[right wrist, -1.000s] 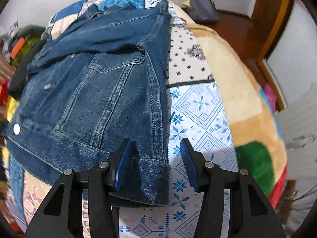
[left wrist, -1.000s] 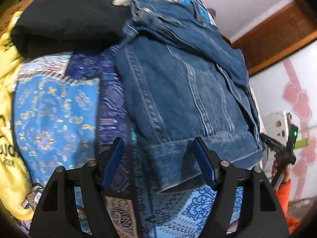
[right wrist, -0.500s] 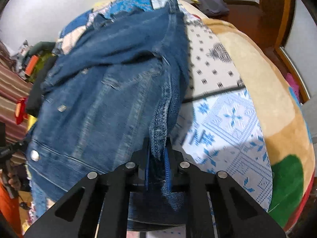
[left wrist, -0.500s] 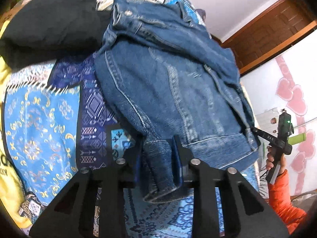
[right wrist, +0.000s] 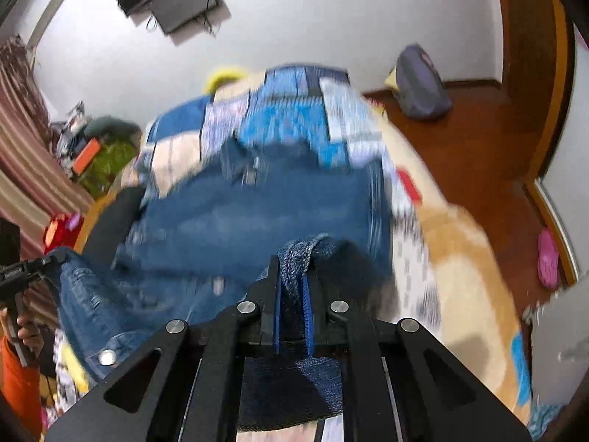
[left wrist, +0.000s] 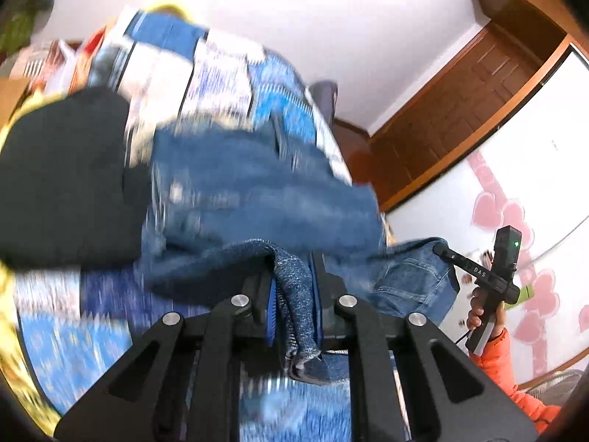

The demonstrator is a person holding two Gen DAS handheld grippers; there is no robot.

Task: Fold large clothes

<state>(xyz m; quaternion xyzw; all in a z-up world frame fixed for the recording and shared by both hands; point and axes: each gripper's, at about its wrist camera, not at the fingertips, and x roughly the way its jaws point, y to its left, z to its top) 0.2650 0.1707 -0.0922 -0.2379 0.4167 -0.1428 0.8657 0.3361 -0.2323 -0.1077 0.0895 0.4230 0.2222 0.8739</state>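
Between the blue pads of my left gripper (left wrist: 294, 294) a bunched corner of the dark-blue denim jacket's (left wrist: 257, 199) hem is pinched tight, the frayed edge hanging out below the fingers. My right gripper (right wrist: 292, 294) is pressed together on the opposite hem corner in the same way. I hold both corners so the bottom edge stays stretched between my hands and can travel as one straight line toward the collar.

That jacket lies across the blue-and-white patterned patchwork bedspread (left wrist: 228, 70), its upper part resting on the cloth while the hem is raised off it; in the left view the fabric runs from my pinch over to the right-hand tool, sagging a little in the middle. Both views are smeared, so I judge, not with certainty, that the body is flat underneath.

A black folded garment (left wrist: 62, 173) sits just beside the jacket on its left, close enough that the fold should land clear of it. I would say the lengthwise halving is under way, not finished.
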